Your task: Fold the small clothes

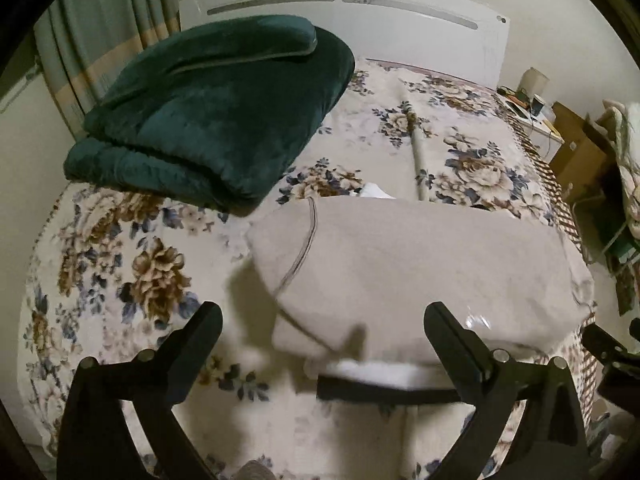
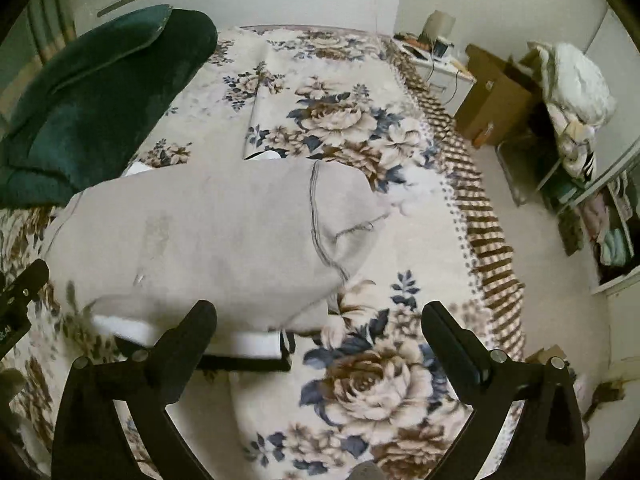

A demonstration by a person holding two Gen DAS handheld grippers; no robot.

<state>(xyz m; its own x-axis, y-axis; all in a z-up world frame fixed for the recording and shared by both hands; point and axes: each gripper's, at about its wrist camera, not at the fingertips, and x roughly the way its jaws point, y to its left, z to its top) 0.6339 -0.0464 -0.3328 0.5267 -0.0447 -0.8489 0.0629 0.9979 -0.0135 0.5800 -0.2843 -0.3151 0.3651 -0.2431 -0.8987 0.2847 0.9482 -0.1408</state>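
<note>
1. Lying folded on the floral bedspread [image 1: 120, 248], the beige garment [image 1: 420, 264] is seen near the bed's foot, its near hem over a white layer with a dark band.
2. The left gripper [image 1: 324, 320] and right gripper [image 2: 320, 316] are spread wide, holding nothing.
3. Open bedspread is left right of the garment; a folded green blanket [image 1: 216, 112] lies just beyond it.
4. No legible writing can be made out.

The grey garment [image 1: 420, 272] covers most of a white piece [image 1: 376, 191] beyond it and a white layer with a black band [image 1: 384, 390] beneath its near edge. Small things on the bedside table [image 2: 432, 46] are unreadable. The green blanket [image 2: 92, 108] runs off the left edge.
</note>
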